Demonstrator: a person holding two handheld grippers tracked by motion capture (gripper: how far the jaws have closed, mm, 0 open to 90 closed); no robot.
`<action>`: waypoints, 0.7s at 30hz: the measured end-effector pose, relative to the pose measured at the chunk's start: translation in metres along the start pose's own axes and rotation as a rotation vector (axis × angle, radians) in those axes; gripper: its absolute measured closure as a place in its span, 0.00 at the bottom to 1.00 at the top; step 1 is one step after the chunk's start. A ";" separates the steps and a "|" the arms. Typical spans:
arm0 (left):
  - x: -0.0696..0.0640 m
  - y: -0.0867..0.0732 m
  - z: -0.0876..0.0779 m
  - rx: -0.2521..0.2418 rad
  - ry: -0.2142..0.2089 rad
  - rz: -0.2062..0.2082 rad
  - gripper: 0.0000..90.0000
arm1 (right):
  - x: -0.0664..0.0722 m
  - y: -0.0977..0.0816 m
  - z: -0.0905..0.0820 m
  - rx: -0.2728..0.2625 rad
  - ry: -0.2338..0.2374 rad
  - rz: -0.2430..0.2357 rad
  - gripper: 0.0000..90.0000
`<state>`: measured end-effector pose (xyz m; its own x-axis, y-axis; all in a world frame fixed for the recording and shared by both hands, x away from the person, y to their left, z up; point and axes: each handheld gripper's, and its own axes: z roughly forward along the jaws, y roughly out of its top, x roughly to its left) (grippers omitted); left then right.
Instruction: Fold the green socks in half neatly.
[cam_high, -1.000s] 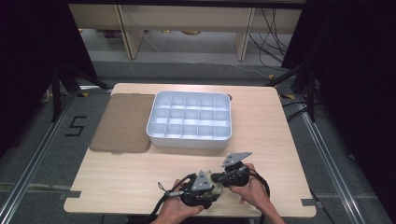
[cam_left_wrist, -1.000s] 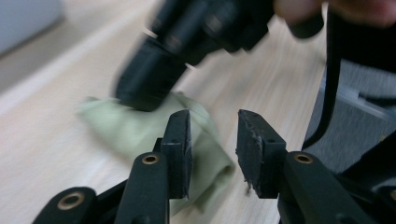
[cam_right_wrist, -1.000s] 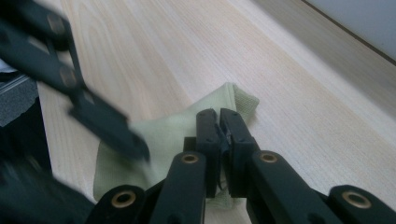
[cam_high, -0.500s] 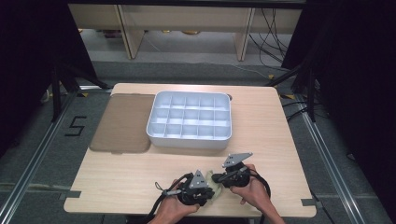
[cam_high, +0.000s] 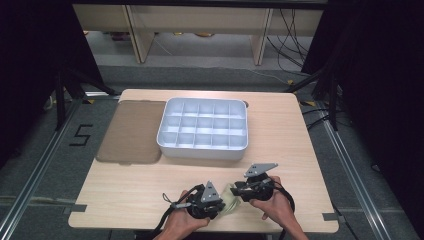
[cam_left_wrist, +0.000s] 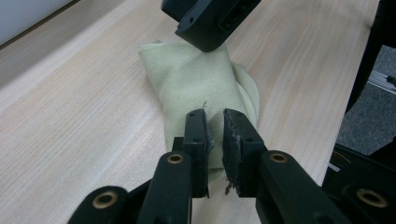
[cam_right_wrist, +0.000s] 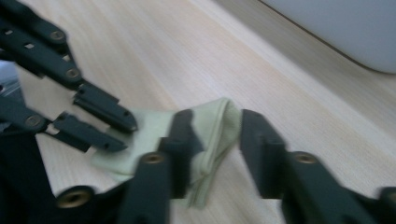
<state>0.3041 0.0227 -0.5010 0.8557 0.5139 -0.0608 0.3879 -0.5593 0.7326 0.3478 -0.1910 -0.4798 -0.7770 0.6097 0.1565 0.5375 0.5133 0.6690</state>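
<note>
A pale green folded cloth (cam_high: 229, 199) lies on the wooden table near its front edge, between my two grippers. My left gripper (cam_left_wrist: 215, 123) is shut on the cloth's (cam_left_wrist: 196, 79) near end, with fabric pinched between its pads. It sits at the cloth's left in the high view (cam_high: 219, 202). My right gripper (cam_right_wrist: 215, 123) faces it from the other end, and its jaws have just been opening. The cloth's folded edge (cam_right_wrist: 212, 116) stands between them, against the left jaw and clear of the right one. The left gripper's jaws (cam_right_wrist: 128, 136) show beyond on the cloth.
A white tray (cam_high: 202, 151) with several empty compartments stands at the table's middle. A flat brown lid (cam_high: 132, 132) lies to its left. Bare wood stretches between the tray and the hands. The table's front edge is close behind the grippers.
Both hands stay at the same spot by the front edge. From above, no shift of the cloth or grippers can be made out.
</note>
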 end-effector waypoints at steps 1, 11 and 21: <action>0.000 0.000 0.000 -0.001 0.000 0.001 0.88 | -0.002 0.000 0.006 0.020 0.004 0.023 0.61; 0.000 -0.001 0.000 -0.001 -0.001 0.006 0.88 | -0.010 0.002 0.025 0.106 0.062 0.057 0.49; 0.001 -0.001 0.000 0.001 -0.005 0.013 0.88 | -0.012 0.002 0.027 0.114 0.116 0.026 0.61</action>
<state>0.3047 0.0239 -0.5018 0.8622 0.5035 -0.0548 0.3774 -0.5665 0.7326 0.3671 -0.1809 -0.4994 -0.7916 0.5530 0.2598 0.5863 0.5678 0.5778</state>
